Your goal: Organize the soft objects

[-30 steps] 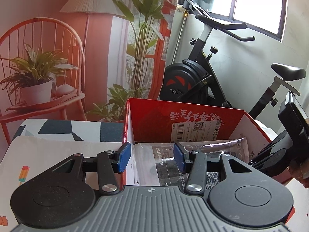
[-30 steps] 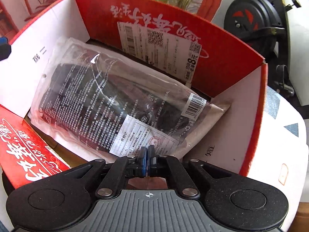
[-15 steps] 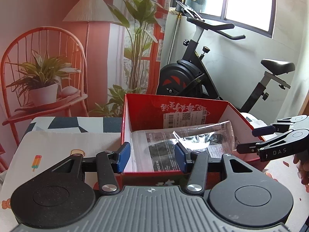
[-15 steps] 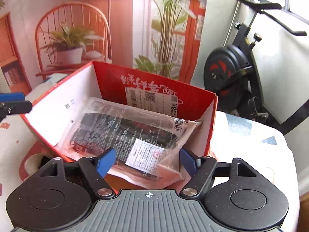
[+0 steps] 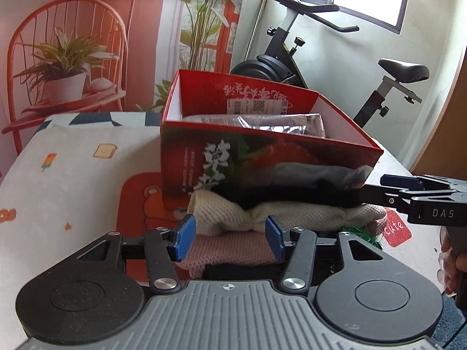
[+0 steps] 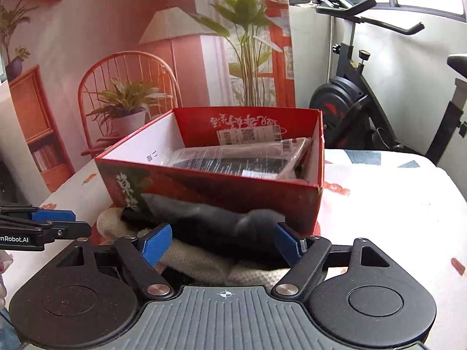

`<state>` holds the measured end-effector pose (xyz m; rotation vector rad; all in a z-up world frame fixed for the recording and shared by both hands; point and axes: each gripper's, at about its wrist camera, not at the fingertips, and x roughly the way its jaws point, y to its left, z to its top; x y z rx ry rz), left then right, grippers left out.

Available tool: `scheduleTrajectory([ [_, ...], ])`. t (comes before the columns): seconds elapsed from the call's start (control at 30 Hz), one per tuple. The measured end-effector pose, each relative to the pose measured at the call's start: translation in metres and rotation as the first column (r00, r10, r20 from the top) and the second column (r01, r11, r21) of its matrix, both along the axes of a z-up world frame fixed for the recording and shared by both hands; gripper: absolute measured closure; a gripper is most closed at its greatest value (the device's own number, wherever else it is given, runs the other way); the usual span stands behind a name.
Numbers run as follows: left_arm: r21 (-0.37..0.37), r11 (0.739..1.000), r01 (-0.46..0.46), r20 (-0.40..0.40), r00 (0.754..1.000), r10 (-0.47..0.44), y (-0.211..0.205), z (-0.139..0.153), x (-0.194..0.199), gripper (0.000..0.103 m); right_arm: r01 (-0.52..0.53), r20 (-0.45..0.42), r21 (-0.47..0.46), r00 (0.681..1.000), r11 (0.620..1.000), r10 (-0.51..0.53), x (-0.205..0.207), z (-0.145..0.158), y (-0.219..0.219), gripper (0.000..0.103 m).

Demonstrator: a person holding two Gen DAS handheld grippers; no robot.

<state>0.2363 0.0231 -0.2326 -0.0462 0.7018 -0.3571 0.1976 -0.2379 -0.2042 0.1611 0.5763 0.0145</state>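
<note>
Cream knit point(image 5: 280, 214) lies crosswise at 12 o'clock of left gripper point(image 5: 229, 240); both grippers spread, empty; right gripper point(image 6: 223, 243) over dark cloth point(image 6: 216, 227).

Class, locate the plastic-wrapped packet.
In both wrist views, the plastic-wrapped packet lies inside the red box, behind the pile of soft cloths.

a glossy red cardboard box point(image 5: 262, 160) holds a crinkled clear plastic packet point(image 6: 233, 160). at six o'clock from it lie a coarse cream knit cloth point(image 5: 233, 215), fuzzy pink knit point(image 5: 233, 248) and matt dark fabric point(image 6: 221, 227).
</note>
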Motion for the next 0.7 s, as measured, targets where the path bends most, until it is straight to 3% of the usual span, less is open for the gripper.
scheduleTrajectory([
  [0.37,-0.084,0.993,-0.088,-0.072,0.994,0.082,0.01,-0.033,-0.032,0.048,0.072,0.035,-0.013,0.997,0.997,-0.072,-0.068,-0.05,0.02,0.036],
  [0.6,-0.067,0.992,-0.107,-0.086,0.991,0.101,0.005,-0.046,-0.047,0.048,0.101,-0.004,0.017,0.995,0.995,-0.101,-0.08,-0.076,0.011,0.036],
  [0.7,-0.059,0.993,-0.104,-0.103,0.99,0.098,0.005,-0.05,-0.049,0.048,0.082,-0.006,-0.032,0.997,0.996,-0.083,-0.078,-0.08,0.016,0.036],
])
